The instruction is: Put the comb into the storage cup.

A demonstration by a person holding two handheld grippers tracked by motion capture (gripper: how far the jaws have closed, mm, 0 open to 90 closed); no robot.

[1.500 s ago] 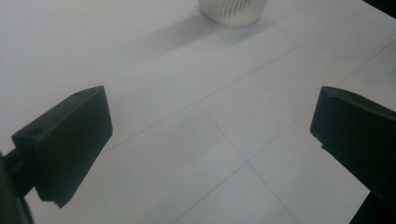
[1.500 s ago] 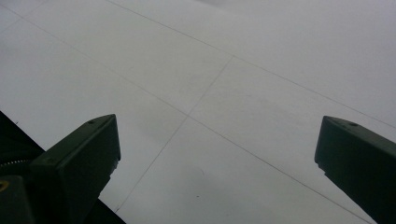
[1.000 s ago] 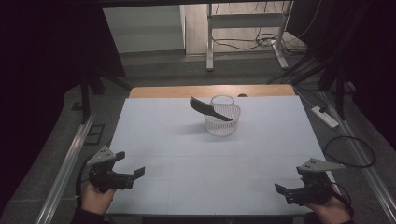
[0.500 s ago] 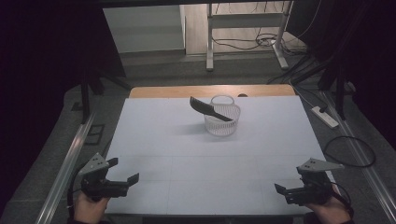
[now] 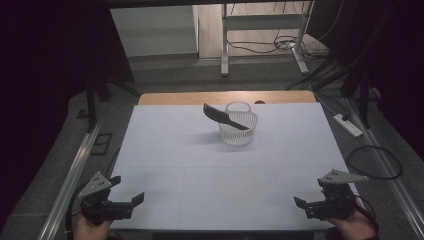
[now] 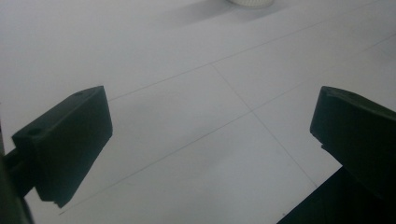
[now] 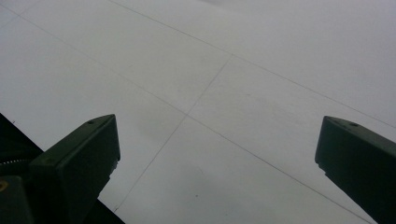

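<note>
- Jaws of the left gripper (image 5: 131, 202) stand spread wide with nothing between them; in the left gripper view they rise at either edge of the frame with bare white table (image 6: 196, 121) showing in the gap.
- That gripper sits low at the near left corner of the table, held in a hand (image 5: 89, 230) at the bottom edge of the high view, its jaws pointing toward the right.
- Farther along, near the middle of the table's far half, stands a white mesh basket (image 5: 238, 131), upright, well apart from both grippers.
- Resting across the basket's rim is a dark comb (image 5: 224, 116), tilted, with its higher end sticking out past the basket's left side and its lower end dipping into the basket.
- At the near right corner, the right gripper (image 5: 301, 205) is held in the other hand (image 5: 356, 227), jaws pointing left toward the table's middle.
- Its jaws are likewise spread wide and hold nothing; the right gripper view shows plain white table surface between them, crossed by thin seam lines.
</note>
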